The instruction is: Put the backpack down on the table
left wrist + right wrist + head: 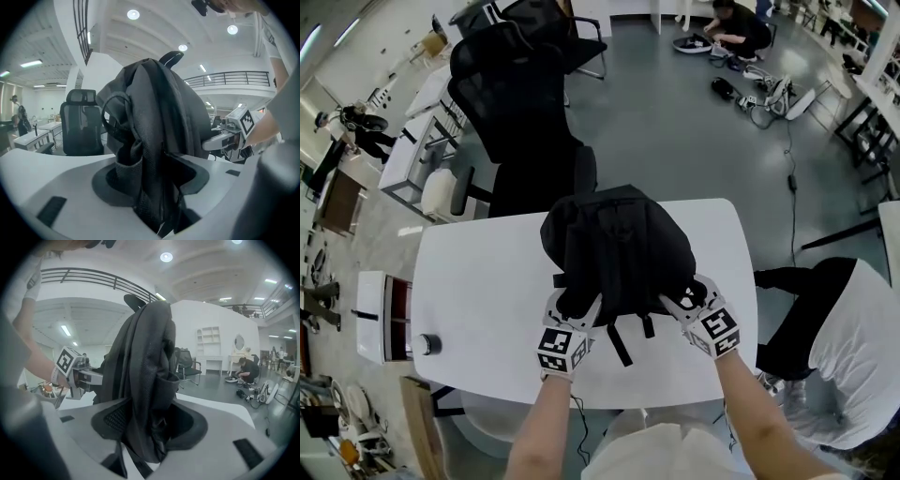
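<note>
- backpack (619,244), black, sits on the white table (478,281) towards its far edge, slumped but roughly upright; a loose strap (619,345) trails from its base towards the near edge
- left gripper (574,309) at the backpack's near left corner; jaws wide apart; in the left gripper view a fold of the fabric hangs in the gap with room either side, so the pads do not press on it
- right gripper (689,298) at the near right corner; jaws likewise spread wide, fabric loose between them and not clamped
- each gripper shows in the other's view, just beside the backpack on the far side
- black chair (511,94) stands behind the table, beyond the backpack
- a small dark round object (428,344) stands at the table's left edge, well apart from the backpack
</note>
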`<state>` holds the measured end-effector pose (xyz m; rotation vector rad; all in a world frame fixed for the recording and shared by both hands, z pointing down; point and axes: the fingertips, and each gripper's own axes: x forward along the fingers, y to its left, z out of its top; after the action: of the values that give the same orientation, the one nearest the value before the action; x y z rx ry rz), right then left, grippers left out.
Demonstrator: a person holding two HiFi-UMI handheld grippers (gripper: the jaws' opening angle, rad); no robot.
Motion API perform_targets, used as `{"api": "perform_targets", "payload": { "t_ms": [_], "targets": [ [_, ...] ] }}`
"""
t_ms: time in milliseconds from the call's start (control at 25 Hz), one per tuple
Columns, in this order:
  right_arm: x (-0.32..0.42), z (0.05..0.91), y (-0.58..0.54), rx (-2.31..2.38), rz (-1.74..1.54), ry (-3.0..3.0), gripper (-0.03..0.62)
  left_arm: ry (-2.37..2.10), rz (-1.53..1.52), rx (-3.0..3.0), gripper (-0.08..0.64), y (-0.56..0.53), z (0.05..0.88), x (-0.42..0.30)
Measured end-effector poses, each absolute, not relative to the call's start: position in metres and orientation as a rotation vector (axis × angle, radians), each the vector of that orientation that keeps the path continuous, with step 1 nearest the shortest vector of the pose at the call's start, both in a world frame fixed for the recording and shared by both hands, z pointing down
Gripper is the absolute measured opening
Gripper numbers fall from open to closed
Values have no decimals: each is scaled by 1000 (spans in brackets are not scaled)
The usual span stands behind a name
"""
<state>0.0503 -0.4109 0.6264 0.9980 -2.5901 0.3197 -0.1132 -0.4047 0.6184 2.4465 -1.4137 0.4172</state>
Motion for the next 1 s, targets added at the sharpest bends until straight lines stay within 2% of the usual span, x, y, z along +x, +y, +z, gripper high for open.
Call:
{"api": "perform_targets", "payload": {
  "t_ms": [200,520,800,1000],
  "targets": [
    [70,612,-400,1111,347,-2572,232,-1505,449,2402,225,-386,614,-132],
    [88,579,-365,1231,345,-2582,207,-1564,273,2333,208,-350,587,-149],
    [86,552,-327,1244,320,-2607,194,-1489,170,2439,93,-323,543,-128],
    [82,526,-293,1242,300,-2637,146,-1406,140,2510,59,-300,521,-107]
  ]
}}
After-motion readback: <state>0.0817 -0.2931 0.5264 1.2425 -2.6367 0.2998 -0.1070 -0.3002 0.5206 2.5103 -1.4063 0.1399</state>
